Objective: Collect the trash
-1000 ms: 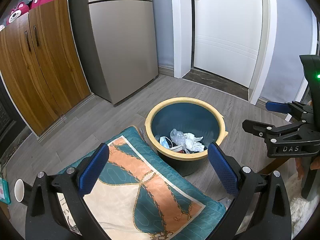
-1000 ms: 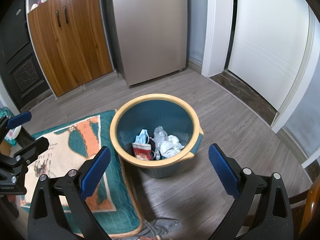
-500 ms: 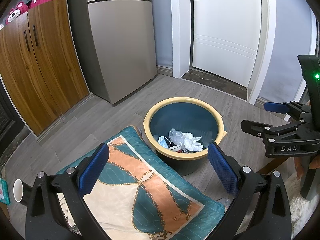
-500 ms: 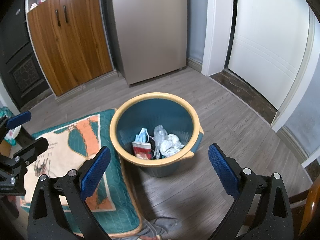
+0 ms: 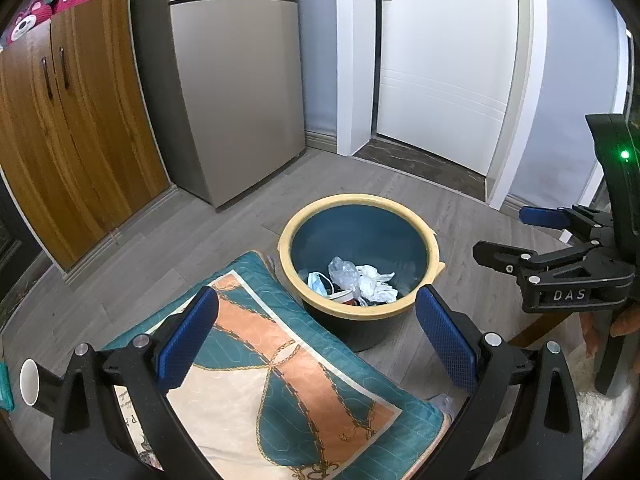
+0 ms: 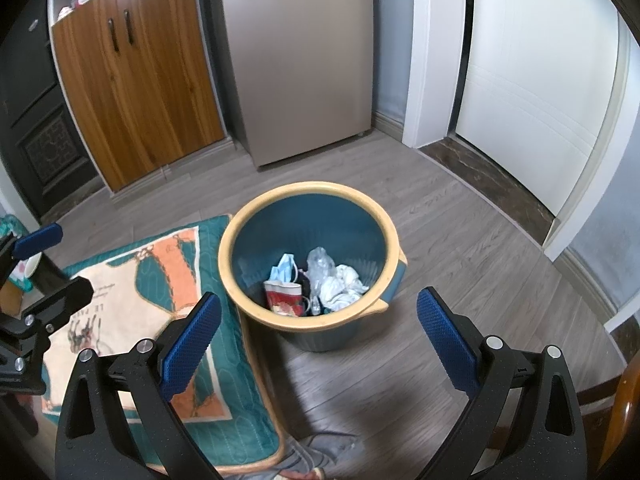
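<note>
A blue bin with a yellow rim (image 5: 430,240) (image 6: 394,248) stands on the grey wood floor. Inside lie a blue face mask (image 5: 318,282) (image 6: 284,268), clear plastic (image 5: 342,274) (image 6: 320,260), white crumpled paper (image 5: 378,284) (image 6: 344,284) and a red and white cup (image 6: 285,299). My left gripper (image 5: 316,332) is open and empty, above the mat just short of the bin. My right gripper (image 6: 318,330) is open and empty, in front of the bin; it also shows at the right of the left wrist view (image 5: 516,236).
A teal, orange and cream mat (image 5: 280,380) (image 6: 132,280) lies left of the bin. A wooden cabinet (image 5: 60,128), a fridge (image 5: 240,88) and a white door (image 5: 444,60) stand behind. A paper cup (image 5: 29,376) sits far left. A grey rag (image 6: 320,446) lies near the mat.
Both views have drifted slightly, the bin sitting a touch further from the left gripper. Both grippers stay open and empty.
</note>
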The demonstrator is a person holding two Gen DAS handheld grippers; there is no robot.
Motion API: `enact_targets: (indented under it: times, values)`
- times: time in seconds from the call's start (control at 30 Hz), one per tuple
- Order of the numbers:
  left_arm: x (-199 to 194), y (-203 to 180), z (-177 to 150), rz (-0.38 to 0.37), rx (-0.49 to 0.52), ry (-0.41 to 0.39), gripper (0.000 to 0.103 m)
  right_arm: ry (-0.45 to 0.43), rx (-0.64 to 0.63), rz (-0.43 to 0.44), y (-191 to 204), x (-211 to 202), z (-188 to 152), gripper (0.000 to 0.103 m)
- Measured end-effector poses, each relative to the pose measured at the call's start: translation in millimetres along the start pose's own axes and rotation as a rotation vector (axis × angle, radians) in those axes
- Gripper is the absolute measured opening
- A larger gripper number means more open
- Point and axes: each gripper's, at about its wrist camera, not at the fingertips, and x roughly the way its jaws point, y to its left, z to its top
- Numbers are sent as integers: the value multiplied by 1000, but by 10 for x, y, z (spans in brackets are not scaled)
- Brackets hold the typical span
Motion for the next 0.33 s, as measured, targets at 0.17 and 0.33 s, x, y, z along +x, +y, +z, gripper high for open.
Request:
enact_targets:
  times: [0.17,0.33]
  values:
    - [15,-1,0,11,7,15,97,3,-1,-1,-10,3,3,97]
    - [6,34,-6,28,2,18,97,26,-18,-22,-21,60,-23,97]
